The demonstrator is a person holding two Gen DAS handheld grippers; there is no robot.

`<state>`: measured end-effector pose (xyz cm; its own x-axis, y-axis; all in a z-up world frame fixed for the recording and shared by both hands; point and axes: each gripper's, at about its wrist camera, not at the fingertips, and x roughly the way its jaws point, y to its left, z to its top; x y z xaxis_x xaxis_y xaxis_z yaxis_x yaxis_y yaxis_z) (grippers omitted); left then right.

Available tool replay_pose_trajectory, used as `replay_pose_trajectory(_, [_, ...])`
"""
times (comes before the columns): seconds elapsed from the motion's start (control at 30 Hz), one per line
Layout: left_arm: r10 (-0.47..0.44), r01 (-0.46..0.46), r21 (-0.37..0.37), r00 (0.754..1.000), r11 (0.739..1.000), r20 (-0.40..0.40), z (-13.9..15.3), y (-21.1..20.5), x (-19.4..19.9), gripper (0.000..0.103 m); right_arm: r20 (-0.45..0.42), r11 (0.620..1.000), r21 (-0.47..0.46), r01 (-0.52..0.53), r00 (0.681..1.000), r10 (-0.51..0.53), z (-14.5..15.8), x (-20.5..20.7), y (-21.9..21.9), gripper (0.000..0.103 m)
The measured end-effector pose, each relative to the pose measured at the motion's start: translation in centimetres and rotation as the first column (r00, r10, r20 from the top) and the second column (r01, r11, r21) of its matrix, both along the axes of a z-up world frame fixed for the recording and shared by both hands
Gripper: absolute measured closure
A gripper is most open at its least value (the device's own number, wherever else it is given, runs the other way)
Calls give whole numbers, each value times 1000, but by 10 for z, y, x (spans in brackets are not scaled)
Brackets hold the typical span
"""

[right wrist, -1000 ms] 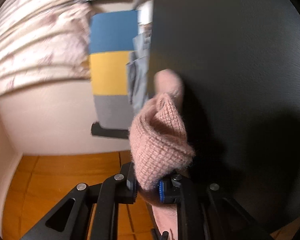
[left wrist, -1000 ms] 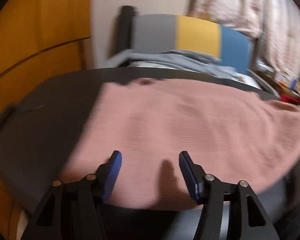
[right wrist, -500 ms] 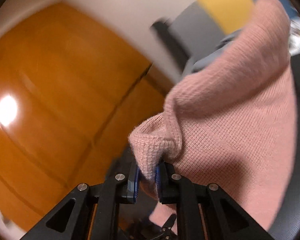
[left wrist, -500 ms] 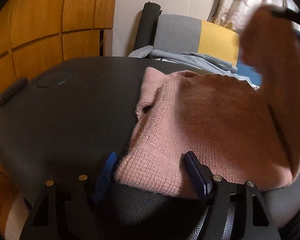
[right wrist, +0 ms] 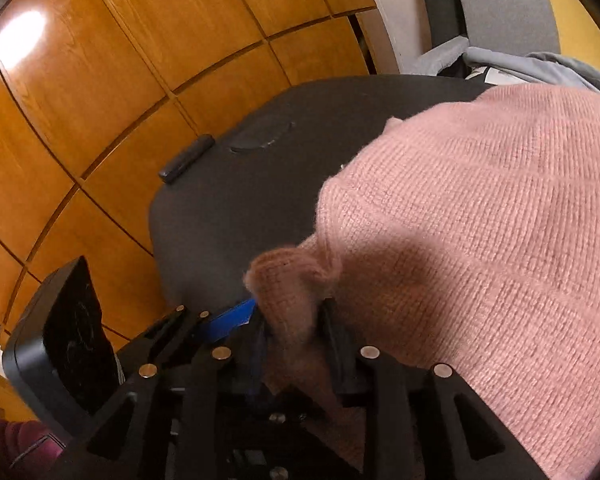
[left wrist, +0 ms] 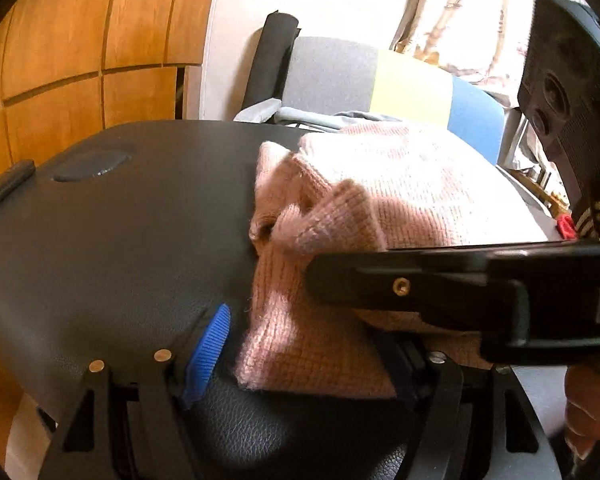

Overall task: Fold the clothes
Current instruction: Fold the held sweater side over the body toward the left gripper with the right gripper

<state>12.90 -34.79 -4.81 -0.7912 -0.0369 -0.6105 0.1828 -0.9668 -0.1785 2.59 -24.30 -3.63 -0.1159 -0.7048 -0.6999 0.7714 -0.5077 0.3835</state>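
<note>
The dark grey leather-covered table top (left wrist: pixel 112 248) is serving as the folding surface, and the pink knitted sweater (left wrist: pixel 420 184) is lying across its right-hand part, doubled over on itself so that one layer is resting on another. That doubling appears deliberate: the fold is being laid so the far edge meets the near one. The left gripper (left wrist: pixel 308 360), black with blue ribbed pads, is sitting low at the near edge of the table with its jaws spread wide; the near corner of the sweater is lying between them, and I judge the pads are not pressing it, since a clear gap is showing beside the left pad (left wrist: pixel 208 344). Its jaws have just been opening, which suggests it is letting the corner go or merely standing by it. The right gripper (right wrist: pixel 290 336) is crossing in front of the left one, bringing the folded-over corner down beside the near edge. A bunched tuft of knit is sitting between its narrowly parted fingers; those jaws have just been opening too, and whether they are pinching the wool at this moment I cannot tell.
</note>
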Motion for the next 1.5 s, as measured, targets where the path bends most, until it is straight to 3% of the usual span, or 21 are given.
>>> replay_pose_trajectory(0.13, [-6, 6, 73, 1000, 997, 0, 8, -15, 15, 28, -68, 1000, 2, 17, 998, -17, 20, 16, 19, 77])
replay_pose_trajectory(0.23, [33, -29, 183, 999, 983, -21, 16, -34, 33, 26, -94, 996, -51, 69, 993, -73, 35, 22, 44, 76])
replay_pose_trajectory(0.37, [80, -48, 370, 994, 928, -73, 34, -56, 39, 22, 37, 979, -119, 167, 986, -164, 24, 35, 94, 76])
replay_pose_trajectory(0.43, [81, -48, 382, 994, 923, -69, 46, -58, 27, 21, 104, 968, -130, 214, 974, -202, 14, 36, 114, 76])
replay_pose_trajectory(0.5, [60, -36, 342, 996, 939, -60, 57, -53, 9, 19, 170, 955, -139, 263, 956, -238, 5, 36, 133, 76])
replay_pose_trajectory(0.6, [4, -6, 206, 1000, 979, 11, 59, -36, -28, 17, 258, 921, -162, 355, 916, -308, -8, 24, 153, 76])
replay_pose_trajectory(0.67, [5, -15, 123, 997, 992, 83, 55, -24, -49, 17, 353, 878, -232, 420, 877, -326, -12, 14, 164, 74])
replay_pose_trajectory(0.7, [11, -24, 116, 994, 993, 108, 52, -23, -55, 18, 400, 852, -263, 453, 855, -331, -13, 10, 170, 72])
replay_pose_trajectory(0.77, [22, -41, 156, 992, 987, 123, 50, -24, -59, 38, 484, 797, -315, 516, 809, -333, -17, 2, 183, 70])
replay_pose_trajectory(0.8, [21, -43, 195, 993, 980, 116, 50, -25, -59, 43, 525, 767, -336, 547, 785, -330, -19, -2, 189, 70])
replay_pose_trajectory(0.87, [22, -47, 239, 994, 970, 108, 51, -25, -57, 50, 623, 704, -354, 616, 716, -314, -31, -12, 195, 67])
replay_pose_trajectory(0.9, [23, -49, 261, 994, 964, 104, 51, -25, -57, 53, 674, 695, -318, 645, 669, -313, -41, -19, 194, 66])
replay_pose_trajectory(0.93, [23, -51, 276, 994, 960, 104, 52, -25, -57, 61, 720, 685, -284, 670, 621, -309, -51, -26, 192, 66])
replay_pose_trajectory(1.0, [23, -55, 277, 993, 959, 117, 53, -26, -62, 77, 784, 653, -273, 707, 557, -275, -65, -32, 191, 66])
replay_pose_trajectory(1.03, [14, -45, 284, 994, 958, 110, 57, -27, -61, 84, 798, 625, -270, 732, 533, -280, -69, -33, 193, 72])
replay_pose_trajectory(1.1, [-8, -19, 305, 996, 952, 87, 68, -29, -57, 88, 810, 591, -257, 764, 504, -299, -74, -36, 196, 89])
replay_pose_trajectory(1.13, [-21, -2, 319, 997, 948, 69, 75, -31, -53, 90, 796, 596, -263, 759, 519, -310, -69, -37, 196, 94])
replay_pose_trajectory(1.2, [-50, 45, 335, 999, 941, 6, 97, -32, -45, 90, 743, 608, -304, 733, 583, -330, -48, -35, 201, 94])
replay_pose_trajectory(1.33, [-86, 111, 296, 992, 949, -96, 120, -33, -9, 93, 642, 647, -376, 663, 690, -334, -7, -27, 218, 94])
replay_pose_trajectory(1.4, [-79, 96, 246, 994, 965, -80, 106, -32, 4, 93, 597, 693, -336, 638, 714, -367, -5, -26, 213, 94])
replay_pose_trajectory(1.5, [-6, 0, 177, 999, 984, 34, 62, -38, 5, 95, 598, 747, -256, 613, 708, -376, -34, -29, 198, 94])
